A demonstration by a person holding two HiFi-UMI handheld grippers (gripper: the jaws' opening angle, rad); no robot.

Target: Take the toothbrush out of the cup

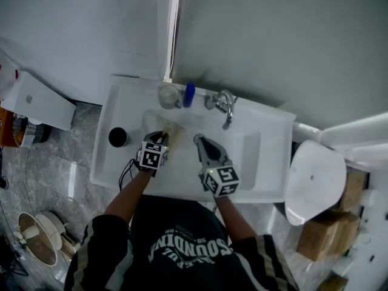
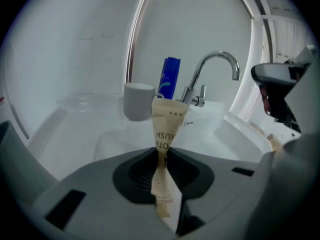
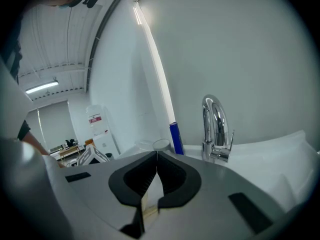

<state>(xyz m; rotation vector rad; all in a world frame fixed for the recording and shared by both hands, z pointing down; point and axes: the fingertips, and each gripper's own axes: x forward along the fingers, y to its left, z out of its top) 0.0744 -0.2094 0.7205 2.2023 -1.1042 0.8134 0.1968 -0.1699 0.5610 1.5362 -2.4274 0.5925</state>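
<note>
A toothbrush in a tan paper wrapper [image 2: 167, 124] sticks up between my left gripper's [image 2: 161, 153] jaws, which are shut on its lower part. In the head view that gripper [image 1: 162, 136] is over the white sink basin [image 1: 254, 144], with the wrapped toothbrush [image 1: 175, 130] pointing toward the back. The pale grey cup [image 2: 138, 101] stands beyond it on the sink's back ledge, apart from the toothbrush; it is also in the head view [image 1: 169, 96]. My right gripper [image 1: 199, 140] hovers beside the left one over the basin; its jaw tips [image 3: 156, 155] meet with nothing between them.
A blue tube [image 1: 189, 94] stands next to the cup, and a chrome faucet [image 1: 223, 105] rises to its right. A black round object [image 1: 118, 137] sits on the sink's left side. A white toilet lid [image 1: 315, 180] and cardboard boxes [image 1: 327, 235] are at right.
</note>
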